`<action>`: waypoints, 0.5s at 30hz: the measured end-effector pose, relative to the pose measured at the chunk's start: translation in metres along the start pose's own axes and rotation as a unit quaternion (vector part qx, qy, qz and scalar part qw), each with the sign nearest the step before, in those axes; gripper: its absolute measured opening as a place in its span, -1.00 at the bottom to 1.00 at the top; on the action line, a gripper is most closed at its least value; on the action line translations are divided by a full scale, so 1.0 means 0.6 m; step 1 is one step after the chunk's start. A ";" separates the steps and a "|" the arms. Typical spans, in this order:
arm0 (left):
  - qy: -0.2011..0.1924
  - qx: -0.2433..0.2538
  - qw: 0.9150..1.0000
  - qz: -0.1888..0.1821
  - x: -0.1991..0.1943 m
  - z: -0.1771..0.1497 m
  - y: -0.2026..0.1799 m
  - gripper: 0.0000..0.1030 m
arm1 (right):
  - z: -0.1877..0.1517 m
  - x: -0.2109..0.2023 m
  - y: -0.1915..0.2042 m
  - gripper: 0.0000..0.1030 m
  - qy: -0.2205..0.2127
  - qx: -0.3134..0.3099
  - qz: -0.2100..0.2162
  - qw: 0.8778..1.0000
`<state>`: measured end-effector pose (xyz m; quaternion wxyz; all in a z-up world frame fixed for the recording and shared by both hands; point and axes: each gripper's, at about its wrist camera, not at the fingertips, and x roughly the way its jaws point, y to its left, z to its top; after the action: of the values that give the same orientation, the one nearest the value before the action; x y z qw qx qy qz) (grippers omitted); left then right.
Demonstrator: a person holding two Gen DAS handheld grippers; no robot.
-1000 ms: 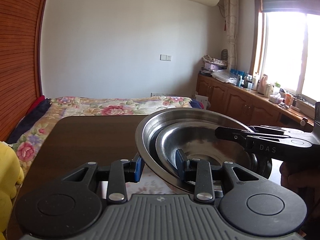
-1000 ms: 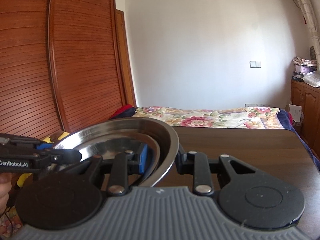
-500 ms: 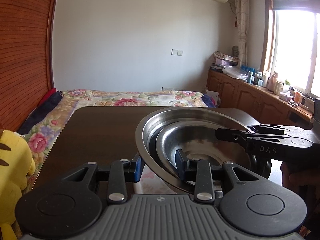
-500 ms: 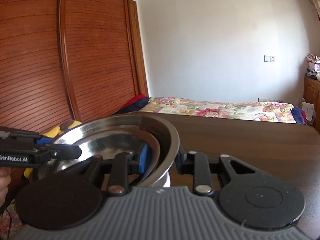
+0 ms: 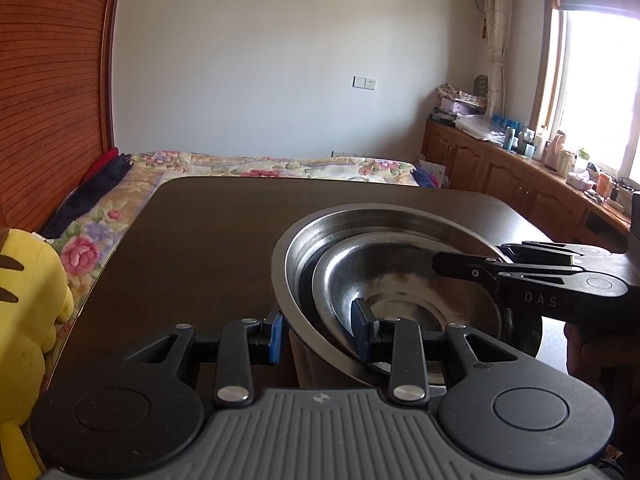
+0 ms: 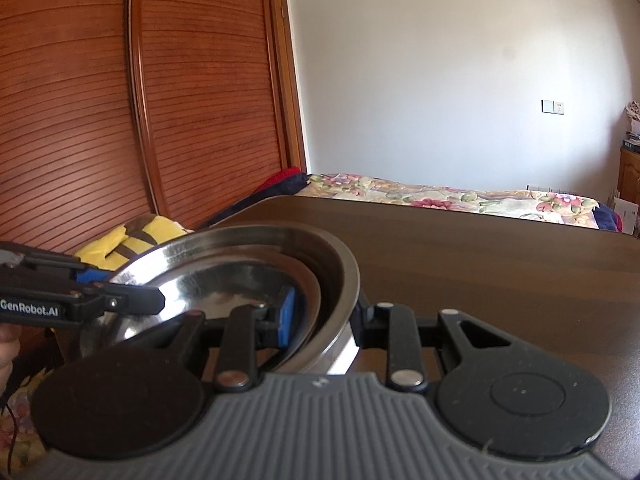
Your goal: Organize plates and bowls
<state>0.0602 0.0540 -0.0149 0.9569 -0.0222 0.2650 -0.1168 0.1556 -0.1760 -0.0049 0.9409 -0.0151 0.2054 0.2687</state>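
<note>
Two nested steel bowls [image 5: 400, 264], a small one inside a large one, hang tilted over the near part of the dark table [image 5: 200, 240]. My left gripper [image 5: 320, 332] is shut on the large bowl's near rim, one blue pad outside and one finger inside. In the left wrist view my right gripper [image 5: 472, 266] clamps the opposite rim. The right wrist view shows the same bowls [image 6: 240, 264], with my right gripper [image 6: 326, 314] shut across both walls and the left gripper [image 6: 158, 300] coming in from the left. The bowls' undersides are hidden.
A yellow plush toy [image 5: 24, 320] sits beyond the table's left edge. Behind the table lies a bed with a floral cover [image 5: 260, 164]. Wooden wardrobe doors [image 6: 160, 120] stand on the left, and cluttered cabinets [image 5: 520, 184] run under the window on the right.
Both grippers have tipped forward and come down with the bowls, so more of the tabletop shows behind them. The grip on the rims is unchanged.
</note>
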 end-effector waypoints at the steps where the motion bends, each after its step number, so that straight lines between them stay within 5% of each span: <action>1: 0.000 0.001 1.000 0.001 0.001 0.000 -0.001 -0.31 | 0.000 0.001 0.000 -0.40 0.001 0.000 -0.001 1.000; 15: 0.002 0.006 1.000 -0.004 0.007 -0.005 -0.001 -0.31 | -0.003 0.009 0.000 -0.38 0.004 0.001 -0.002 1.000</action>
<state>0.0620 0.0523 -0.0198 0.9561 -0.0174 0.2658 -0.1219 0.1590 -0.1739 -0.0088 0.9408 -0.0162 0.2092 0.2662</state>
